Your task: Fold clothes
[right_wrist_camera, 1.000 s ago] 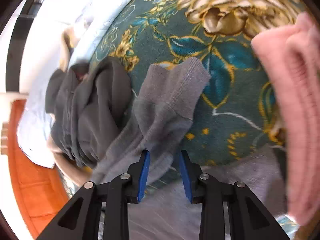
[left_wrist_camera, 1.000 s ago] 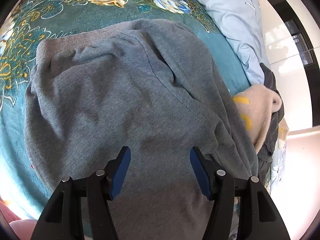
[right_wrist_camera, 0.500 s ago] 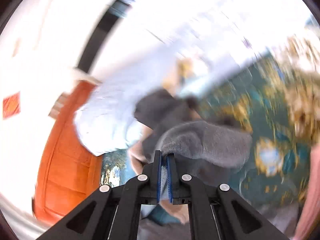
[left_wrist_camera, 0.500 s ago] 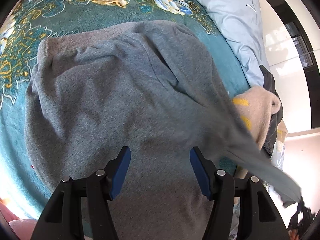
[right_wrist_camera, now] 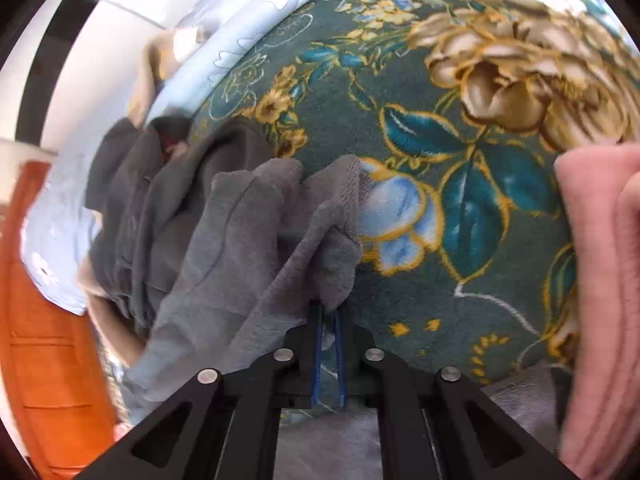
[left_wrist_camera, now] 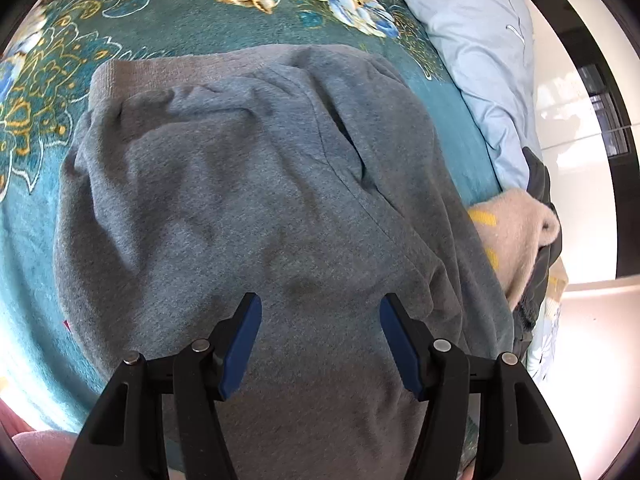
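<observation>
Left gripper [left_wrist_camera: 320, 312] angled steeply down, blue pads [left_wrist_camera: 240, 348] wide apart w/ nothing pinched between them. Right gripper [right_wrist_camera: 329, 312] also pointing steeply down, jaws nearly together after just easing open a touch, w/ grey cloth [right_wrist_camera: 256, 248] caught between the pads.

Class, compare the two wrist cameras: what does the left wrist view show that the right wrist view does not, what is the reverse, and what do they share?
Only the left wrist view: the left gripper, jaws apart over the spread body of the grey sweatshirt, gripping nothing.

Only the right wrist view: the right gripper shut on the sweatshirt's sleeve, a pink garment, and an orange door.

Both: the grey sweatshirt, the teal floral blanket, and a dark grey clothes pile.
</observation>
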